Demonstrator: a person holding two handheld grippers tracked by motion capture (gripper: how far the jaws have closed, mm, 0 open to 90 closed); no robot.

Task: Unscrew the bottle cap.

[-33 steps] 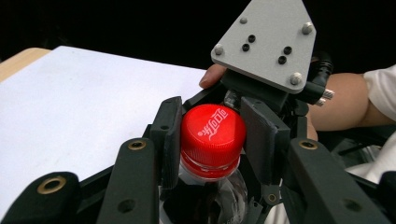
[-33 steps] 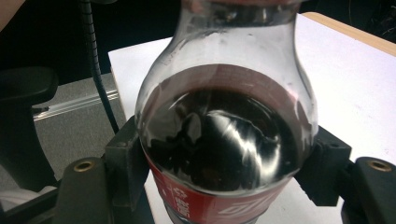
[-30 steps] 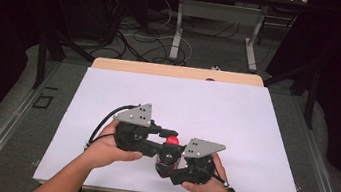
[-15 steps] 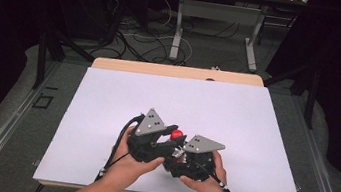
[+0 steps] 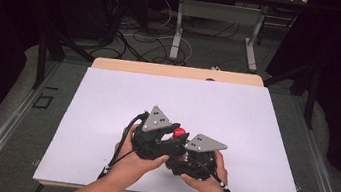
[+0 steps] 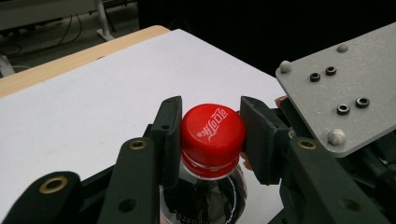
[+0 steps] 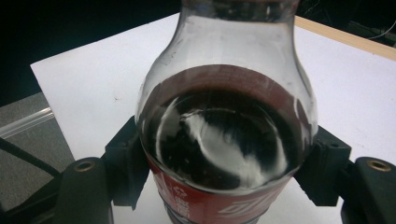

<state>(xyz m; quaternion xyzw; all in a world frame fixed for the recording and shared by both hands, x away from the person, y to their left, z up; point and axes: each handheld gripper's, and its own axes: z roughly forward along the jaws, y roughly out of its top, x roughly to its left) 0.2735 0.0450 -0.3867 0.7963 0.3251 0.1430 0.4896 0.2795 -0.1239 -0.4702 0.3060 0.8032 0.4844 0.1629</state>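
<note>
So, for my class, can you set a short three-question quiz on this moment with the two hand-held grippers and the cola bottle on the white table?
1. True or false: the left gripper is closed on the round red plastic cap.
2. Which part of the clear plastic bottle of dark cola does the right gripper clamp? A) its neck B) its body at the red label C) its base
3. Fill in: the bottle stands over the ___ tabletop.

Key: 1 true; 2 B; 3 white.
</note>
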